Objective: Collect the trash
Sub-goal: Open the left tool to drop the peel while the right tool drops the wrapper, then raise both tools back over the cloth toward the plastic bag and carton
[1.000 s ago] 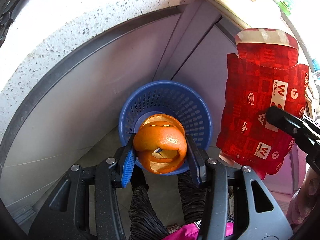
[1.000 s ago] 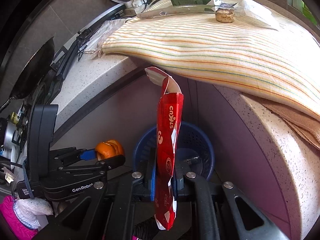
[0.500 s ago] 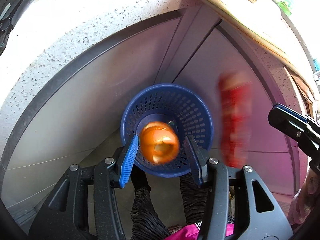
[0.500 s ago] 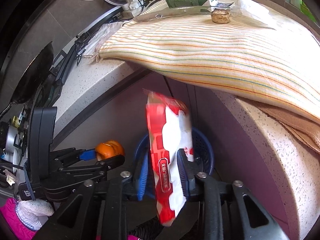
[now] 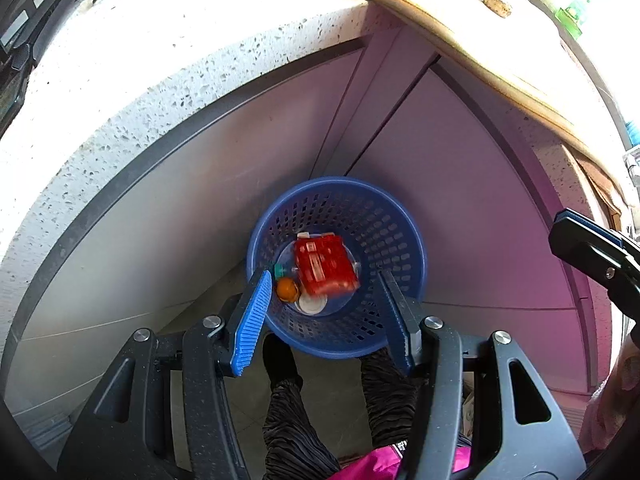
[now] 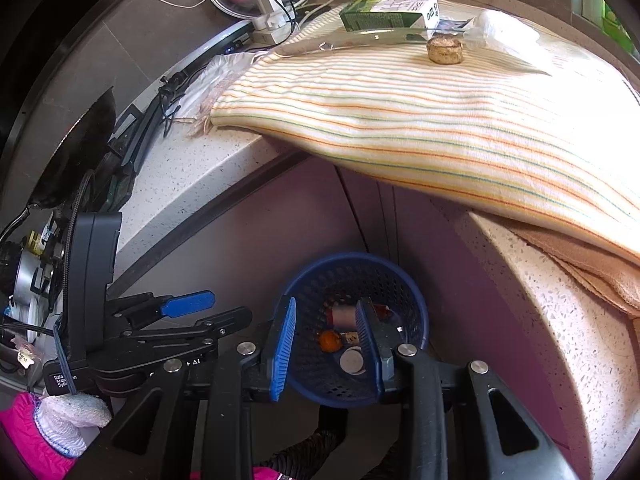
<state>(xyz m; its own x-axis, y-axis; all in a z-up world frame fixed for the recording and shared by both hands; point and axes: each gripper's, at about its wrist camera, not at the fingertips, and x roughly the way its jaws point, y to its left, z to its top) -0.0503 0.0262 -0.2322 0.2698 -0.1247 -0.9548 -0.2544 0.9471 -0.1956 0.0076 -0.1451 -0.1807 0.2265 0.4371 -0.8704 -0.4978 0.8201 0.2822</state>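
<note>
A blue plastic basket (image 5: 416, 248) stands on the floor below both grippers, against the cabinet corner. Inside it lie a red snack wrapper (image 5: 326, 266), an orange peel (image 5: 288, 290) and a white round lid (image 5: 312, 305). My left gripper (image 5: 324, 276) hangs over the basket, its jaws opening with nothing between them. My right gripper (image 6: 326, 308) is open and empty above the same basket (image 6: 416, 300). There the peel (image 6: 330, 340) and the lid (image 6: 352, 362) show between its fingers. The left gripper (image 6: 208, 312) sits to its left.
A speckled stone counter (image 6: 192, 176) juts out above the basket, draped with a striped cloth (image 6: 400, 112). On the cloth are a cork-like puck (image 6: 444, 50), a green-white carton (image 6: 388, 12) and a glass dish. Cables and a dark pan lie left. A person's legs (image 5: 288, 412) stand below.
The left gripper let go of the orange peel and the right gripper let go of the red wrapper. Both fell into the blue basket. Both pairs of jaws have spread apart.
</note>
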